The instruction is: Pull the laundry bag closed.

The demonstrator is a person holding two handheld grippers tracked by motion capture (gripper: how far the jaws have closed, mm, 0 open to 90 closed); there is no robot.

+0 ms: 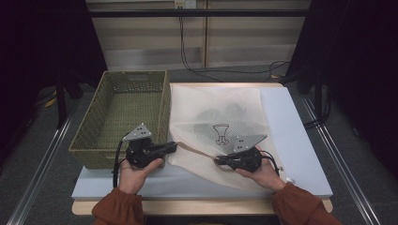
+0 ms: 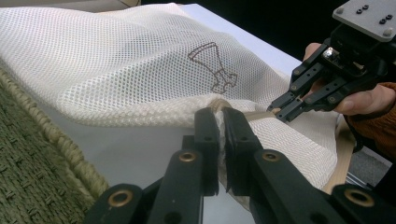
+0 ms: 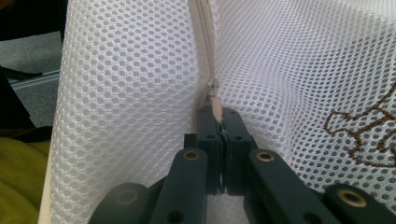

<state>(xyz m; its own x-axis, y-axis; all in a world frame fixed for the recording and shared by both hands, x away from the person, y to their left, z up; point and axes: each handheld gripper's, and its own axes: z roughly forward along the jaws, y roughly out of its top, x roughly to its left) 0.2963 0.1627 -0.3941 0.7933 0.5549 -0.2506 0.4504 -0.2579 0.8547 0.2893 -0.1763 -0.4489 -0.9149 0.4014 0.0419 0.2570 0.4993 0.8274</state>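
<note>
A white mesh laundry bag [image 1: 244, 101] with a brown emblem [image 1: 220, 133] lies flat on the table. My left gripper [image 1: 172, 146] is shut on the bag's front left edge [image 2: 205, 100], at one end of the tan zipper strip. My right gripper [image 1: 219, 161] is shut on the zipper pull [image 3: 215, 100], and the closed zipper [image 3: 205, 42] runs on beyond it. The left gripper view has its own jaws [image 2: 219, 114] pinching the mesh hem, with the right gripper [image 2: 279, 108] farther along the strip. Dim dark shapes show inside the bag.
A green woven basket [image 1: 164, 108], empty, stands left of the bag and close to my left gripper; its rim [image 2: 60, 144] is beside the jaws. The pale blue mat [image 1: 291, 140] reaches past the bag on the right. Cables hang behind the table.
</note>
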